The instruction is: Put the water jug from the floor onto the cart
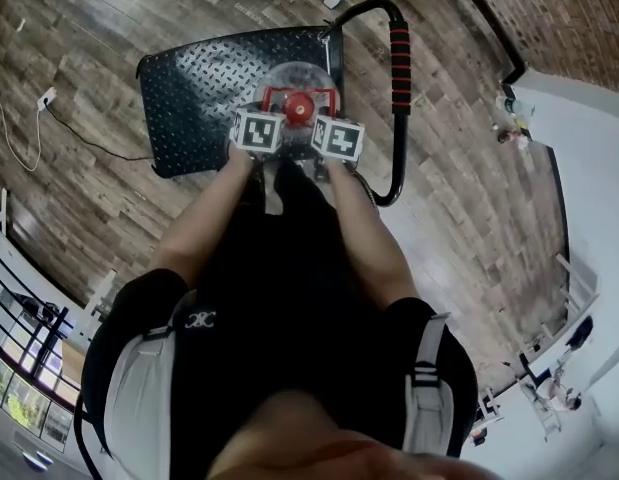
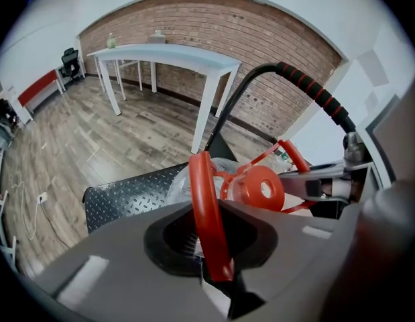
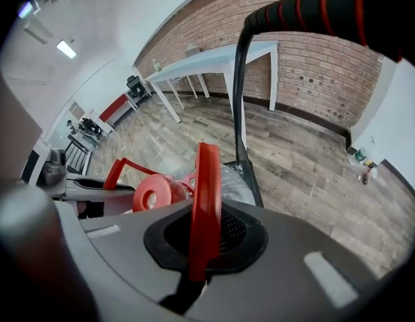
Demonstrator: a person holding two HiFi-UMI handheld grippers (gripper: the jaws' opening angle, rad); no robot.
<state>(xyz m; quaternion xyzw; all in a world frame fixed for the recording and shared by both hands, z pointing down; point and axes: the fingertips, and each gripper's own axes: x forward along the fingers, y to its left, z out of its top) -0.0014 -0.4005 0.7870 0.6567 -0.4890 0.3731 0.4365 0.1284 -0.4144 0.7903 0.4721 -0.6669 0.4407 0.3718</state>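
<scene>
The person's forearms (image 1: 204, 223) reach down side by side, a tool in each hand, both tilted steeply down; the left tool (image 2: 208, 245) has its jaws a little apart, the red handle (image 2: 204, 193) running between them with a gap on the handle's left side, so the grip looks slack; the right tool (image 3: 204, 247) is all but closed, its jaws pinching the handle's other side edge-on. Between the two tools sits the red cap (image 1: 299, 108).

The clear jug (image 1: 299, 74) is upright, long axis vertical, cap pointing up at the head camera; it is over the right part of the cart (image 1: 159, 68), on or just above the black studded deck (image 1: 199, 98); whether its base rests there I cannot tell. The push bar (image 1: 399, 53), black with red bands, rises just right of the jug.

Around the cart lies the wood floor (image 1: 89, 18), with a white cable (image 1: 29, 138) at the left; farther off stands a white counter (image 2: 170, 54), and behind it a brick wall (image 2: 254, 35).
</scene>
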